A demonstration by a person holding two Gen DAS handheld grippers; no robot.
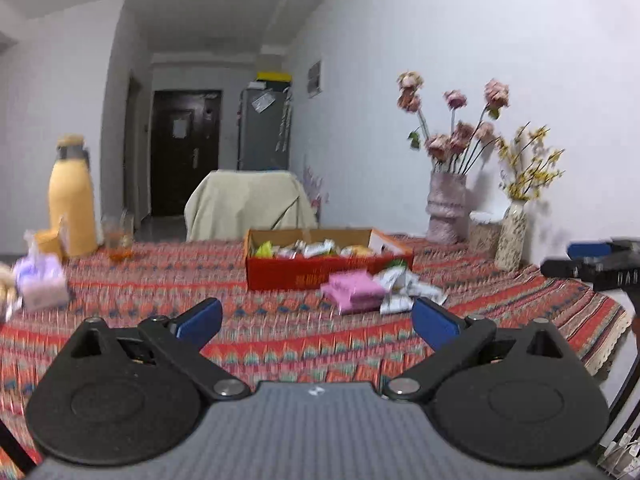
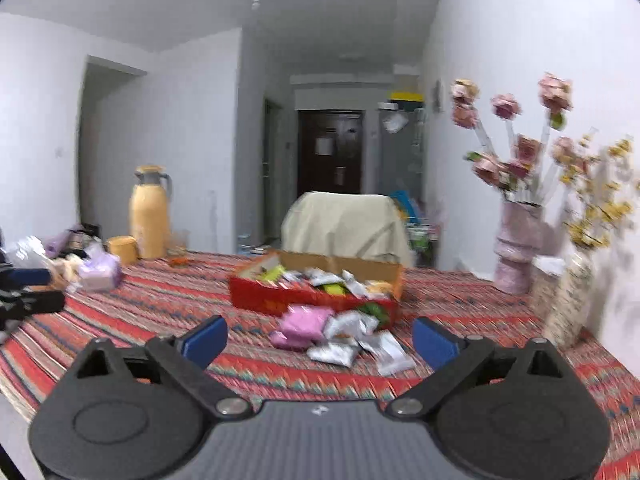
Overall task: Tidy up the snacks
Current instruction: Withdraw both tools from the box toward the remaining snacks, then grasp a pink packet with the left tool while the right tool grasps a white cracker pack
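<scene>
Snack packets point(image 2: 352, 340) loose on the table point(image 2: 160, 308) just before the red box point(image 2: 280, 300), still to collect; both tools, left tool point(image 1: 316, 320) and right tool point(image 2: 320, 336), wide open and empty, near the pile; next, closing on one packet.

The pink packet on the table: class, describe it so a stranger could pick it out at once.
Find the red cardboard box of snacks in the middle of the striped tablecloth. Just in front of it, on the cloth, lies a small heap of loose packets. The pink packet sits at the heap's left end, touching the box; it is the only plain pink one, while its neighbours are silver-white wrappers.
</scene>
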